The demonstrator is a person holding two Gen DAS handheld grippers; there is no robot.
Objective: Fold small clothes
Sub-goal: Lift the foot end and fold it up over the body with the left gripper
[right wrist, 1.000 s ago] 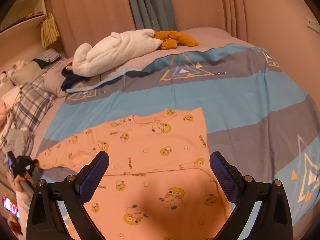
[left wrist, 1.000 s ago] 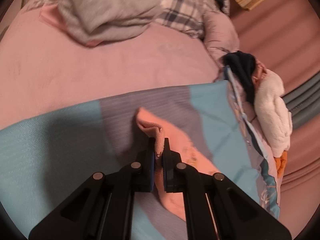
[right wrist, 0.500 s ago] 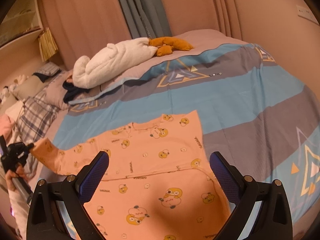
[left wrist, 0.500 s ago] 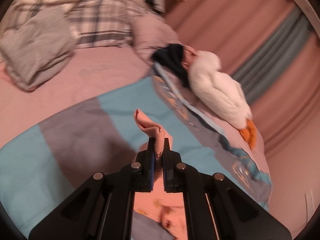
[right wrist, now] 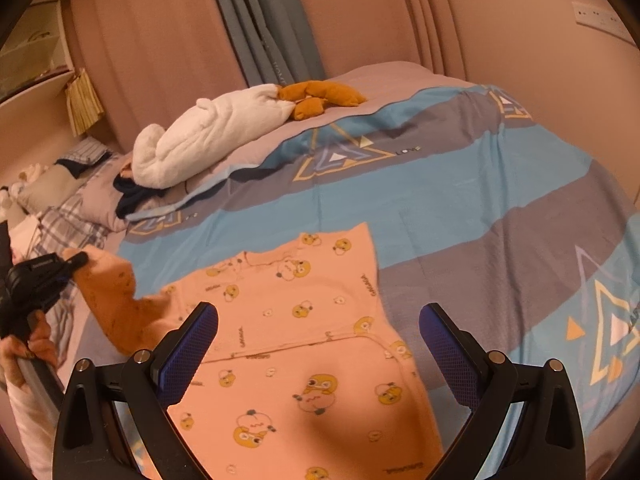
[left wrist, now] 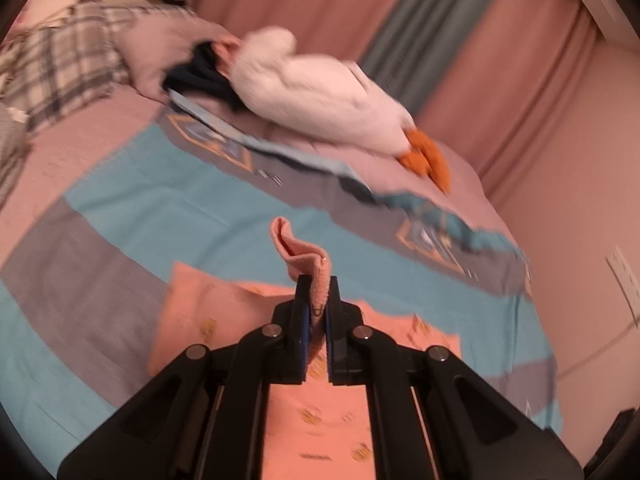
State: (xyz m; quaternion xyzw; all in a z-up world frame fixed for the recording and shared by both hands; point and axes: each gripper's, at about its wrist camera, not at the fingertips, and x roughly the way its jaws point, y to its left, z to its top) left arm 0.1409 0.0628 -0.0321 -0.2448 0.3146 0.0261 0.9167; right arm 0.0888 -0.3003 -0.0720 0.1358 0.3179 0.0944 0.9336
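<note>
A small peach garment (right wrist: 304, 320) printed with yellow ducks lies spread on the blue and grey striped bedcover (right wrist: 460, 208). My left gripper (left wrist: 318, 300) is shut on the cuff of its sleeve (left wrist: 304, 252), which stands up between the pads. In the right wrist view the left gripper (right wrist: 78, 260) holds that sleeve (right wrist: 108, 296) lifted above the bed at the left, with a hand (right wrist: 28, 348) below it. My right gripper (right wrist: 318, 344) hovers wide open over the garment's body, holding nothing.
A white plush goose (right wrist: 208, 136) with orange feet (right wrist: 320, 98) lies at the back of the bed. Dark clothing (right wrist: 130, 196), a plaid cloth (right wrist: 68, 220) and pillows sit at the left. Curtains (right wrist: 264, 20) and a wall (right wrist: 540, 40) stand behind.
The left gripper has lifted the sleeve cuff and carried it inward over the garment's body, rolling as it went. The right gripper has barely shifted and stays open.
</note>
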